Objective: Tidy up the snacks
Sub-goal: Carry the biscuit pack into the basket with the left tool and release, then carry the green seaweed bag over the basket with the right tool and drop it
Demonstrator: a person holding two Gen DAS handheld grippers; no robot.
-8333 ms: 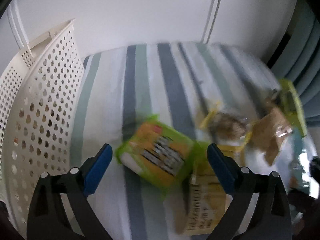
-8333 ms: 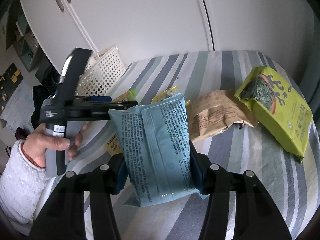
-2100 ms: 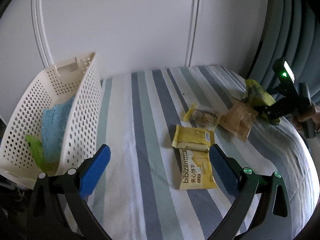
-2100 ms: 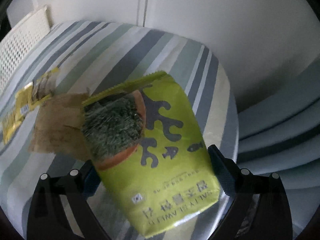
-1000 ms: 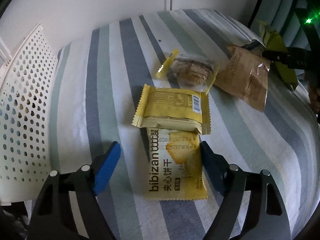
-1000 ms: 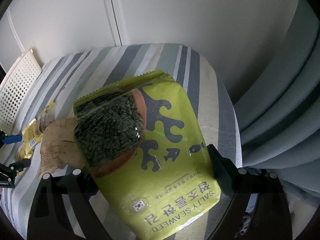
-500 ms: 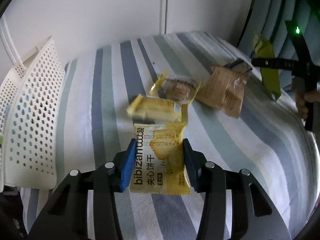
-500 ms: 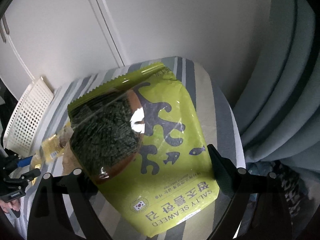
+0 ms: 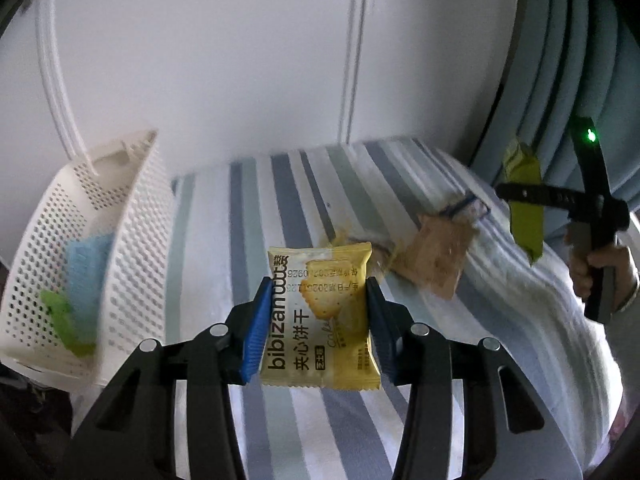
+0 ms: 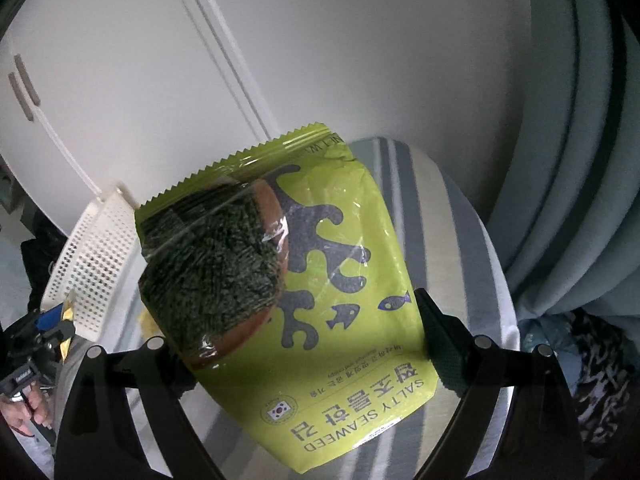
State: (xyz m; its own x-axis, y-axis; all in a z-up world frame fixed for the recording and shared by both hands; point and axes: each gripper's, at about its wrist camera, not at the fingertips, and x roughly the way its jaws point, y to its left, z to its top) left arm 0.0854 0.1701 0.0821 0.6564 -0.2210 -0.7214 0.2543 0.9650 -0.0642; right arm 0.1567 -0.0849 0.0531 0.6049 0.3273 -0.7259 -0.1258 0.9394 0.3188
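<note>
While my left gripper pinches a yellow bibizan biscuit packet above the striped cloth, I see the white perforated basket nearby. My right gripper clamps a lime-green seaweed pouch, lifted clear.

Left wrist view: a biscuit packet sits between the jaws of the left gripper, above the bed. The basket stands left of the jaws on the bed, with two packets inside. Ahead and right of the jaws, a paper pouch lies on the bed.

Right wrist view: a seaweed bag sits between the jaws of the right gripper; the basket lies beyond them to the left.
</note>
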